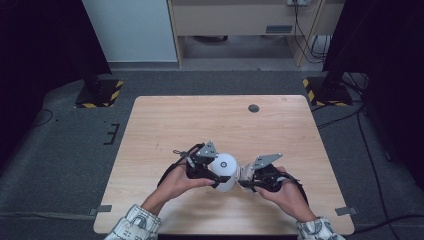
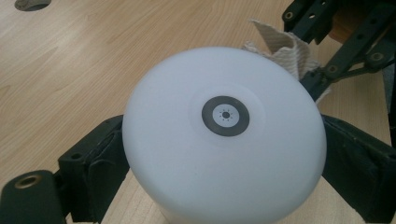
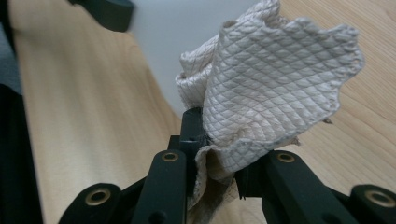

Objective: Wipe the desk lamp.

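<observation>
- Left gripper (image 1: 220, 176) clamps a white round plastic cylinder (image 2: 224, 135) (grey ring on its flat face).
- Right gripper (image 1: 246, 183) pinches a beige quilted cloth (image 3: 266, 93), apparently touching the cylinder.

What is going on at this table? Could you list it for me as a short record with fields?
Setting: wooden table, seen from above
Left gripper: jaws closed on the sides of a white round container
Container: flat top faces the left gripper's camera, with a small grey ring at its centre
Right gripper: shut on a beige quilted cloth
Cloth: bunched, right beside the container's side; contact cannot be told
Likely activity: wiping the container with the cloth
Hands: one holds each gripper, patterned sleeves at the near edge
</observation>
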Motion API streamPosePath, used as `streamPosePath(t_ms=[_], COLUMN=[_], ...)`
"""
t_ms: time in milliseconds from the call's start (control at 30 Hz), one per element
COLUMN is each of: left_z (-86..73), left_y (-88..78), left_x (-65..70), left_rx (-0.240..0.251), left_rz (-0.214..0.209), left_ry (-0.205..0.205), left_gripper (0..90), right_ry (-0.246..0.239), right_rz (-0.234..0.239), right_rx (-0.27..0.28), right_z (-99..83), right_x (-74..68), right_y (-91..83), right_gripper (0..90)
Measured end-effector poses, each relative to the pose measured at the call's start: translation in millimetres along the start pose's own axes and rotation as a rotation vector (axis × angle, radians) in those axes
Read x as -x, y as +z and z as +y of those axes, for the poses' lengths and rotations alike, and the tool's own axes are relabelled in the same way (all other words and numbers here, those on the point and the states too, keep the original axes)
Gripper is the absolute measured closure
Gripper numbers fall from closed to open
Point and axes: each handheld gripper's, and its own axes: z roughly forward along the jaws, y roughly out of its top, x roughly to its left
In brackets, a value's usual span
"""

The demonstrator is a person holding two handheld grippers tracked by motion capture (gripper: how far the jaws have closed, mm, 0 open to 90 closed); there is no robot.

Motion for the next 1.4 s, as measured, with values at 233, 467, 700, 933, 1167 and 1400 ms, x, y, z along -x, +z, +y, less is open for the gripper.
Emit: streamPosePath(t_ms=[233,467,700,933,1167,1400], left_z=[-0.2,-0.3,-0.4,-0.7,-0.8,-0.6], left_y=[0.0,0.2,0.1,-0.7,-0.8,-0.8], left_x=[-0.5,-0.5,-0.5,-1.2,-1.4,-1.4], left_rx=[0.001,0.004,0.003,0.001,0.0,-0.001], left_rz=[-0.002,-0.002,-0.002,-0.003,-0.004,-0.005], left_ry=[0.003,0.001,0.002,0.006,0.008,0.009], left_gripper=[7.9,7.9,7.9,7.9,7.9,7.9], right_ry=[0.021,0.027,0.007,-0.036,-0.039,-0.006], right_rz=[0.03,0.004,0.038,0.096,0.16,0.172], right_rx=[0.13,0.065,0.002,-0.022,-0.009,0.059], right_z=[5.6,1.6,-2.0,-1.3,-0.7,1.7], right_x=[1.6,5.4,-0.8,-11.8,-16.5,-8.6], right_y=[-19.0,-1.9,6.3,11.1,16.2,0.5], right_gripper=[76.5,76.6,76.6,76.7,76.8,76.8])
